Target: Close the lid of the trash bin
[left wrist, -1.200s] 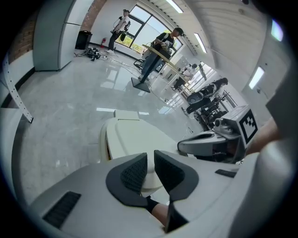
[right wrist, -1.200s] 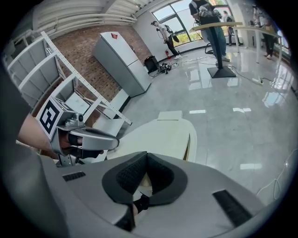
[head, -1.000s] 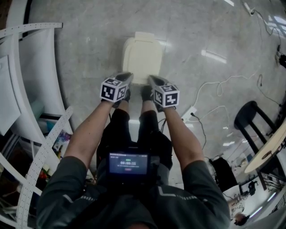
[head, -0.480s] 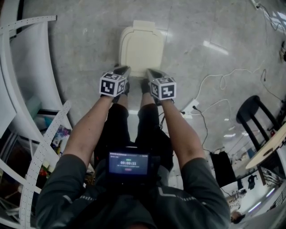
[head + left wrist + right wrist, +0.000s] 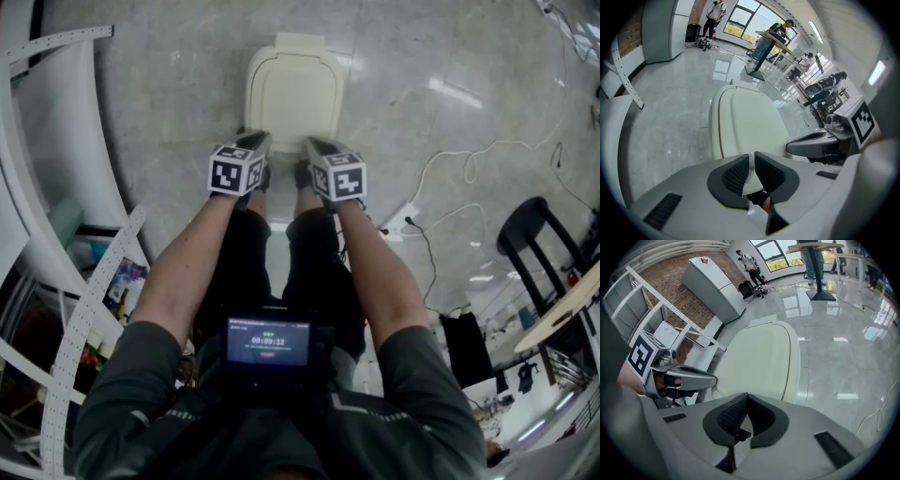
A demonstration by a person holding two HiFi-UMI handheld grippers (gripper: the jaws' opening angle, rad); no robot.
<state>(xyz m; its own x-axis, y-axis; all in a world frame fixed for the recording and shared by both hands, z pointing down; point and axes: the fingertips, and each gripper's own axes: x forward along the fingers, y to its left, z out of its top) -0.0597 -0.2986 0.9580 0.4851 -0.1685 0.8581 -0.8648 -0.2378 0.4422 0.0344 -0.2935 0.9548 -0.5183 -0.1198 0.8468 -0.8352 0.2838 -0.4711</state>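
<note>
Nearest me, my left gripper (image 5: 751,158) has its jaws drawn almost together, with only a sliver of gap and nothing in it. My right gripper (image 5: 746,397) has its tips meeting and is also empty. Just ahead of both sets of tips lies the cream lid (image 5: 292,89) of the trash bin (image 5: 298,41). It looks already flat on the body, or very nearly so. I cannot tell whether either tip touches it. To finish well, I'd press straight down with both tips evenly on the lid's near edge, so the bin doesn't skid on the glossy floor (image 5: 169,84) beyond.
</note>
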